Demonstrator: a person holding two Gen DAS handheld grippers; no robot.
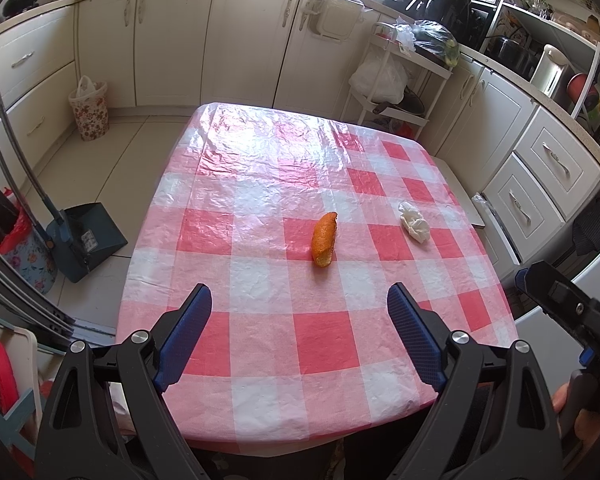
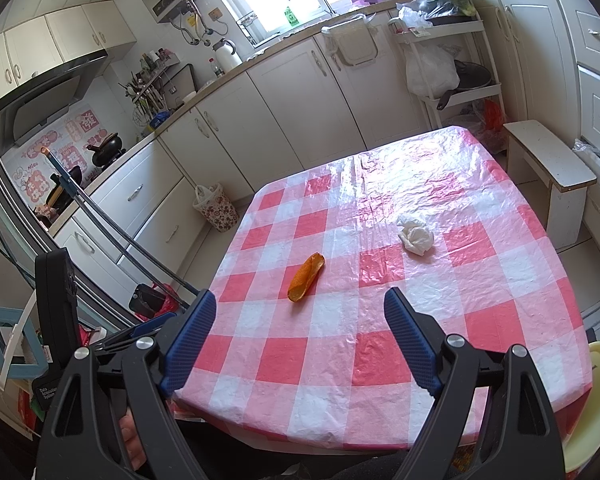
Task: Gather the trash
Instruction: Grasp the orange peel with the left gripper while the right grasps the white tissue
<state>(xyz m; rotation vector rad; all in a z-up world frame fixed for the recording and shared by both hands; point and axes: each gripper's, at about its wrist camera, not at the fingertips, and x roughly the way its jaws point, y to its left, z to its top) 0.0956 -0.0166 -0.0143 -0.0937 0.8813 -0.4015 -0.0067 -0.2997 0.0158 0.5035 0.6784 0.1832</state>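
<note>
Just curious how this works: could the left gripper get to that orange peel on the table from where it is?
Probably yes. The left gripper is open and the orange peel lies just ahead of it, with only bare checked tablecloth between; the crumpled tissue sits off to the side.

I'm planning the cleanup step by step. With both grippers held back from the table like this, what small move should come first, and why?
Probably ease the left gripper forward and down toward the orange peel. Its jaws are open and empty, and the peel lies almost straight ahead on the checked tablecloth, nearer than the crumpled tissue off to the right, which the open right gripper could take afterwards.
</note>
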